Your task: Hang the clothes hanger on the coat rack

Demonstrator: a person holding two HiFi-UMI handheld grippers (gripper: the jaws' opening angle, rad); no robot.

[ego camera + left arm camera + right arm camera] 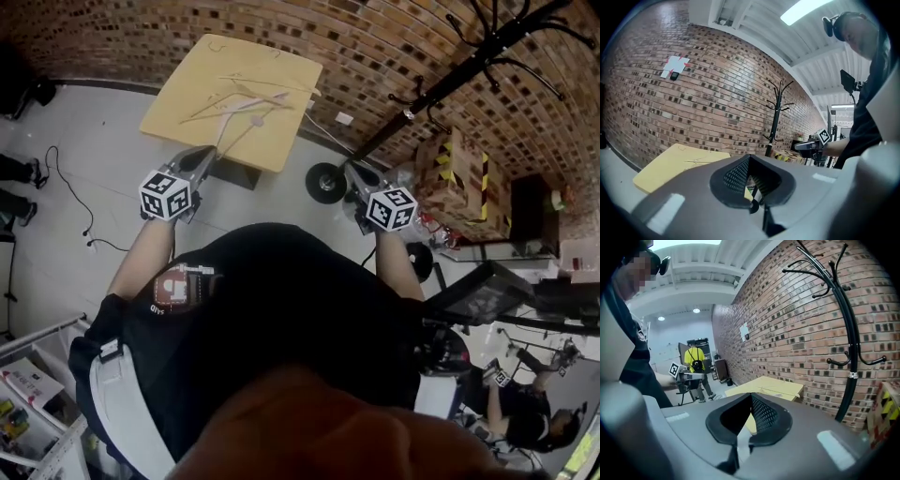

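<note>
**Q:** Entry one, the task's thing?

**A:** That is the hanger [240, 99], pale and thin, probably wood. It lies flat on the desk [183, 127] at the far left, well apart from both grippers.

**Q:** How will it handle?

**A:** I judge it light and stiff, with slim arms that could slip or twist in a loose grip. It is best taken on the shoulder close to the neck, so the hook stays free for a peg. Lying flat, it leaves little edge to get under.

**Q:** How many hangers?

**A:** At least two, overlapping. The outlines are faint from the head view, so I would not swear to a firm number.

**Q:** And the destination?

**A:** One coat rack [448, 81], black, with curved pegs at the top. It stands at the far right against the brick wall [375, 56].

**Q:** The grippers?

**A:** There are two. The left gripper [750, 180] has its jaws pressed together with nothing between them. The right gripper [749, 414] is likewise closed and empty. Both are held level in front of the person, the left one nearer the desk and the right one nearer the coat rack.

**Q:** And desks?

**A:** One.

**Q:** Progress?

**A:** The hanger has not yet been picked up and no peg carries anything.
</note>
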